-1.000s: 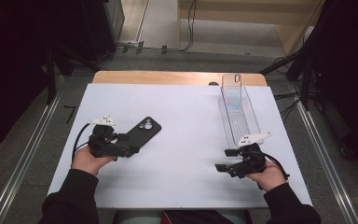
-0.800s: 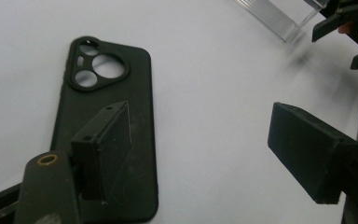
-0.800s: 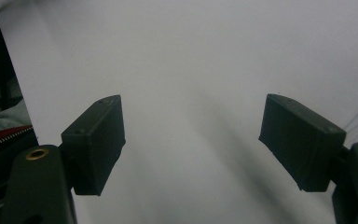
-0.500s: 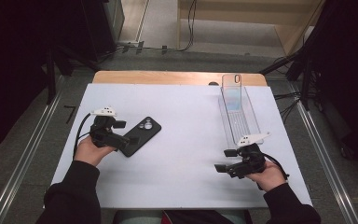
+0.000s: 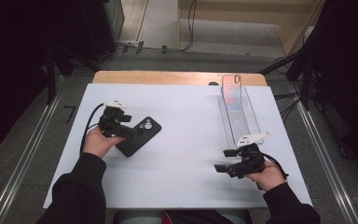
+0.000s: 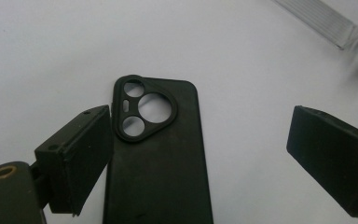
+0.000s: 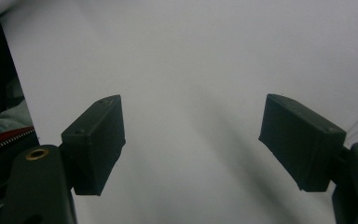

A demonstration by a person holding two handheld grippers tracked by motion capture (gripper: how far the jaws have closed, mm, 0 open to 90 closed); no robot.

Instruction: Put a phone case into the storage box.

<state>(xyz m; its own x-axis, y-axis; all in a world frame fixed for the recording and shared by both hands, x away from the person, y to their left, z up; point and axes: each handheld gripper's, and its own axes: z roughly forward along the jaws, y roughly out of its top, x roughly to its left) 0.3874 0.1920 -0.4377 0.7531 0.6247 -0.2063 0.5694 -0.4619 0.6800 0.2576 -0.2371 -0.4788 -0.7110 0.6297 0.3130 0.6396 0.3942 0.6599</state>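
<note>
A black phone case [image 5: 139, 136] lies flat on the white table top [image 5: 186, 112], camera cutout toward the far right. My left gripper [image 5: 133, 130] hovers over its left end. In the left gripper view the case [image 6: 161, 154] lies between the jaws beside the left pad [image 6: 81, 154], with neither pad pressing on it. The left gripper [image 6: 200, 116] is open and its jaws have just been opening. Near the front right my right gripper [image 5: 224, 161] is held open above bare table, with nothing between its jaws [image 7: 191, 126].
A clear narrow tray [image 5: 244, 126] stands at the back right, with a clear phone case [image 5: 232, 93] leaning upright at its far end. A wooden strip [image 5: 177, 77] borders the table's far edge. Metal rails run along both sides on the floor.
My left hand has moved away from the person, from the case's near end up along its left side. The right hand and gripper have not moved.
</note>
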